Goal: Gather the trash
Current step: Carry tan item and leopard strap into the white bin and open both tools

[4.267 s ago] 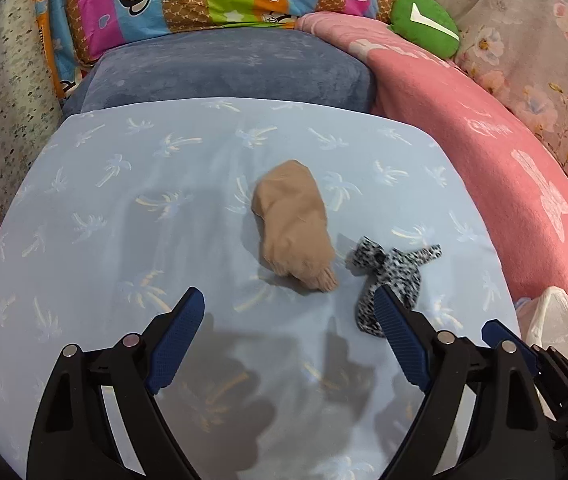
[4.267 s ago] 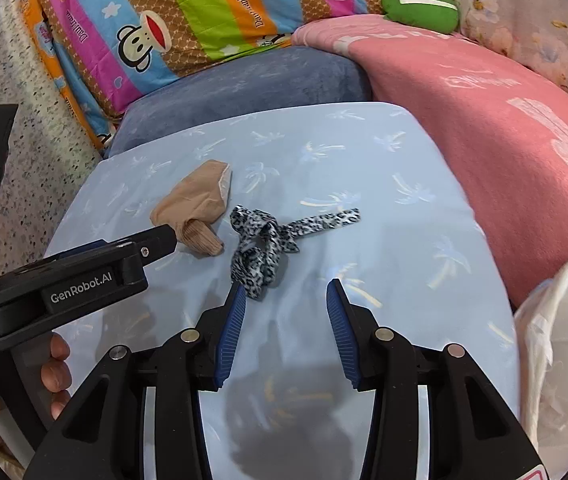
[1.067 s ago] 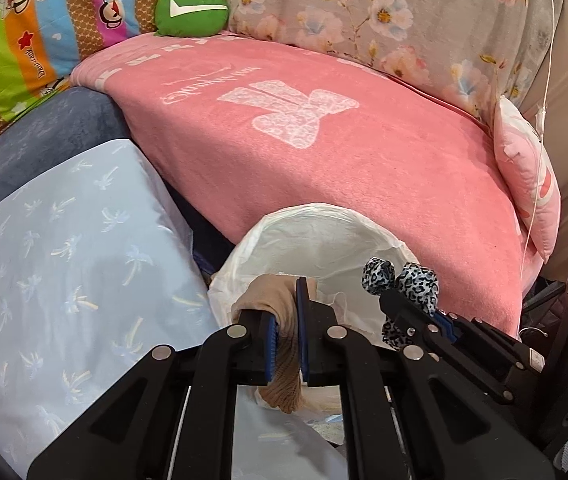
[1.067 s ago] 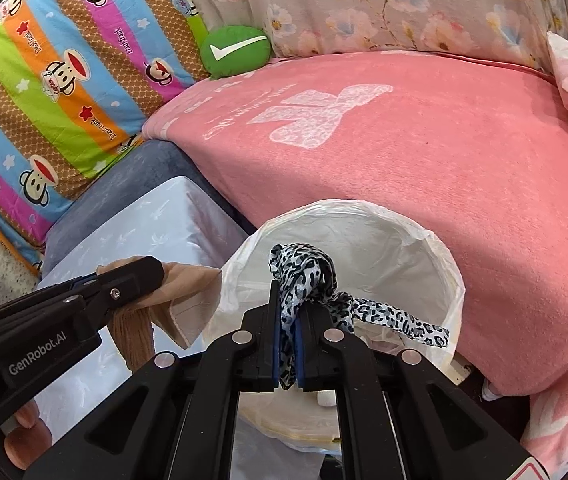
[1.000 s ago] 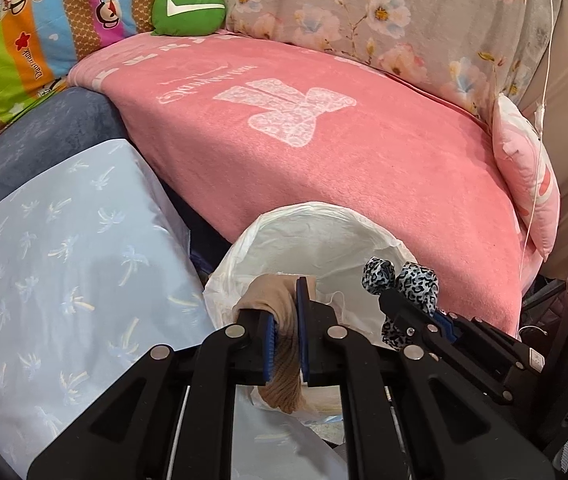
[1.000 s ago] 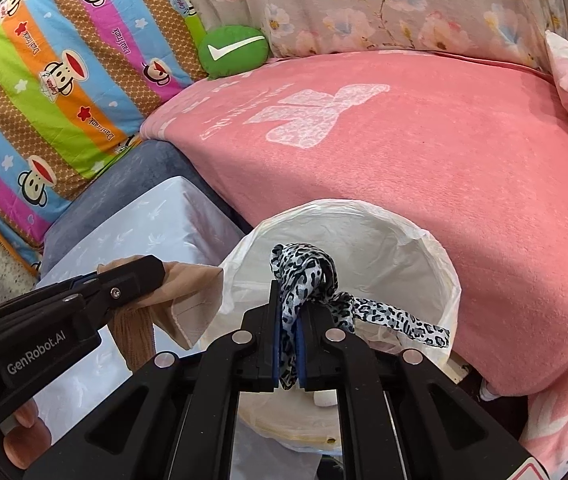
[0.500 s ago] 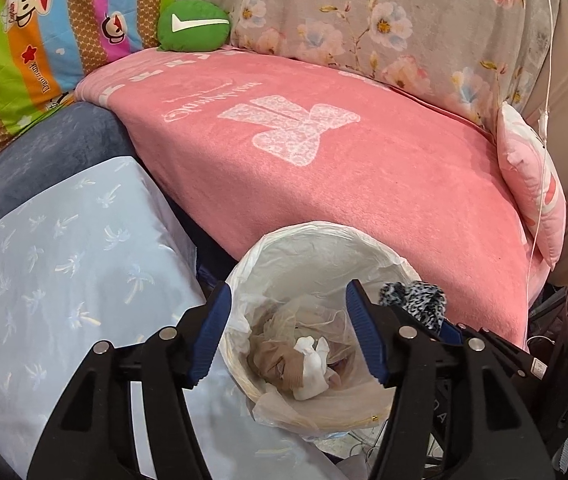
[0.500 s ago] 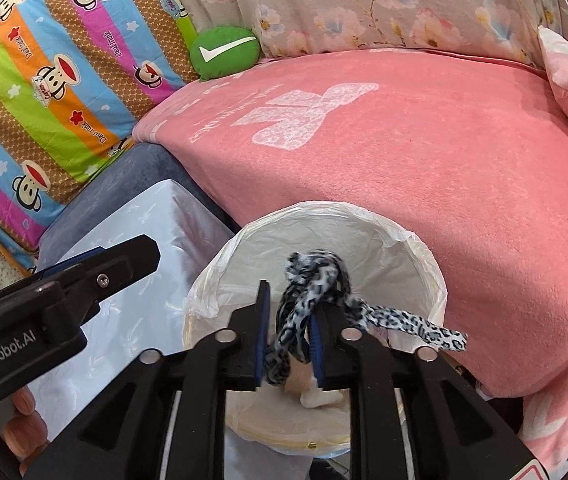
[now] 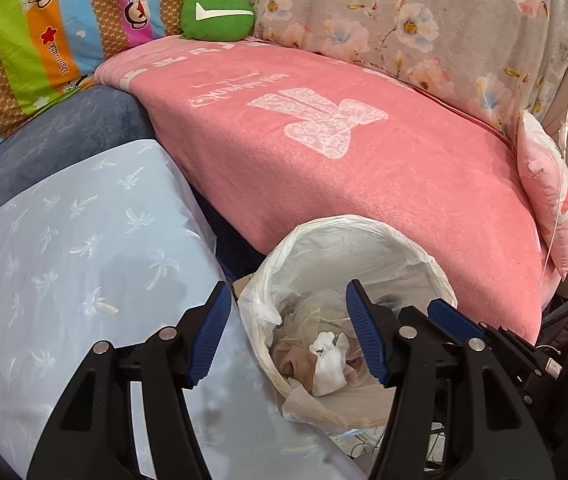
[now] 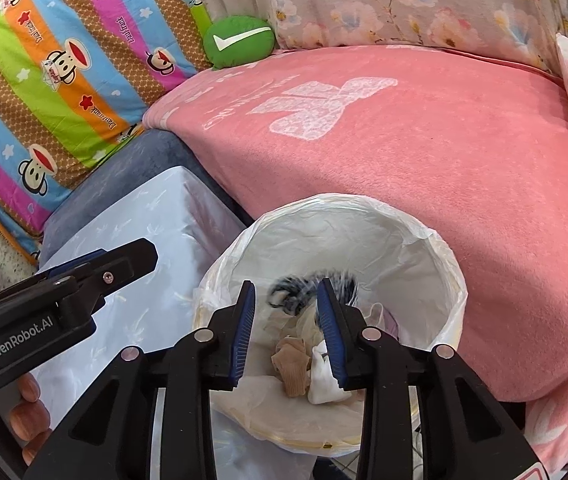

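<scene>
Pink blanket (image 9: 384, 168) over a sofa, floral cushion (image 9: 424, 28) behind, striped monkey-print pillow (image 10: 64, 64).

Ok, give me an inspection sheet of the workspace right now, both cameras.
Surface: light blue palm-print cloth, nothing lying on the visible part.
Job's things: beige stocking lies inside the lined bin; leopard-print cloth, blurred, is inside the bin's mouth, touching neither pad.
Clutter: white wad in the bin.
Grippers: left tool open, empty; right tool has just been opening, nothing pressed between its pads.
Cables: thin white cord at far right.
Surroundings: pink blanket, green cushion, striped monkey-print cover.
</scene>
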A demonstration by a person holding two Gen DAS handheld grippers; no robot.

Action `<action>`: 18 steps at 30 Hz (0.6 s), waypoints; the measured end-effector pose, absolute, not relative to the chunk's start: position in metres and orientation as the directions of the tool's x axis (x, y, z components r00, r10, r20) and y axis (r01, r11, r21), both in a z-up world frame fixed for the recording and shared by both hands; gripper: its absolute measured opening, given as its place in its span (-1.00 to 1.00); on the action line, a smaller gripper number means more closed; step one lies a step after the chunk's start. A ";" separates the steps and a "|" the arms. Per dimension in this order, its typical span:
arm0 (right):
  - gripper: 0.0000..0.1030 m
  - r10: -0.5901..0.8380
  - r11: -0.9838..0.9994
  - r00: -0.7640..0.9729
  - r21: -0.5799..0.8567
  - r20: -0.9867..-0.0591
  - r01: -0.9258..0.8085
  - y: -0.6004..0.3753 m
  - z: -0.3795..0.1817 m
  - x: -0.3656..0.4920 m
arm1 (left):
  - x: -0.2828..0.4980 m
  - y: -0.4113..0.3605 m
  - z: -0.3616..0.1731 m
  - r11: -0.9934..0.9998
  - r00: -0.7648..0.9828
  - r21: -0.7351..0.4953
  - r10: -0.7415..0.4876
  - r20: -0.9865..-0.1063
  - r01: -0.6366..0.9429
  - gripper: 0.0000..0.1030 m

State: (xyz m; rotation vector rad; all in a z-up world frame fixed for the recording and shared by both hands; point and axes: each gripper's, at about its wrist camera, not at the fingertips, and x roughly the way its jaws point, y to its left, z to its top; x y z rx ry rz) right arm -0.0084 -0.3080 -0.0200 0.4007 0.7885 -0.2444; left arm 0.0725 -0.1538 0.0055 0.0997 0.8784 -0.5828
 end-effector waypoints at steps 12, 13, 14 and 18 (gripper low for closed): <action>-0.37 -0.060 0.908 0.679 0.242 -0.732 0.341 -0.303 -0.020 -0.001 | 0.077 -0.144 0.003 0.850 0.501 -0.145 -0.427 -0.753 0.506 0.11; -0.37 -0.060 0.909 0.677 0.239 -0.733 0.340 -0.301 -0.020 -0.002 | 0.076 -0.143 0.003 0.851 0.503 -0.143 -0.425 -0.753 0.505 0.11; -0.37 -0.061 0.911 0.675 0.235 -0.735 0.339 -0.300 -0.020 -0.003 | 0.076 -0.142 0.003 0.851 0.504 -0.141 -0.424 -0.753 0.505 0.11; -0.37 -0.064 0.917 0.662 0.218 -0.747 0.333 -0.297 -0.020 -0.009 | 0.072 -0.136 0.002 0.856 0.511 -0.129 -0.413 -0.753 0.501 0.16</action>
